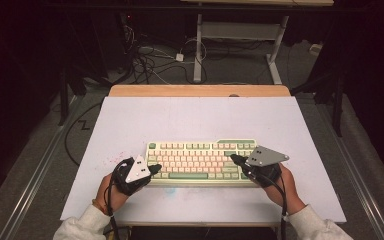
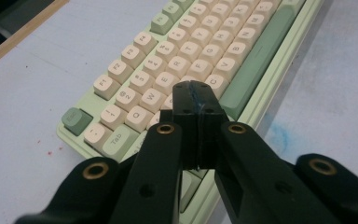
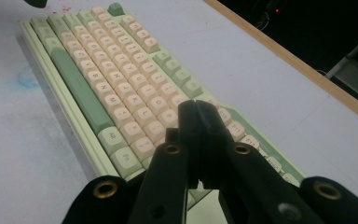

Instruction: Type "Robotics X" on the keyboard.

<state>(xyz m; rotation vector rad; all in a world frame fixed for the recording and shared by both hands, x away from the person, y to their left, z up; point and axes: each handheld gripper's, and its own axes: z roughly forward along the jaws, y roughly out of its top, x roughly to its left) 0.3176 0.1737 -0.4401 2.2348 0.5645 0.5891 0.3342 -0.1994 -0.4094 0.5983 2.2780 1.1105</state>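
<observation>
The left gripper [image 1: 154,168], jaws pressed together and empty, hovers at the keyboard's [image 1: 200,161] 9 o'clock end. The keyboard lies flat on the white table [image 1: 190,115], centred near the front. It looks stiff, moderately heavy and smooth-sided; grasp both short ends of the frame, never the keycaps. The right gripper [image 1: 234,159], at 3 o'clock, is likewise closed and holds nothing.

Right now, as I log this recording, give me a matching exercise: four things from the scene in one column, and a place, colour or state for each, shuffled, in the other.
Things:
1. left tool
2. right tool
3. space bar
4. table

Descriptions:
A. long green key in the keyboard's near row
B. shut, tip over the keyboard's left end
C. pale surface with a wooden far edge
D. shut, tip over the keyboard's right part

Pairs: 1-B, 2-D, 3-A, 4-C
</observation>
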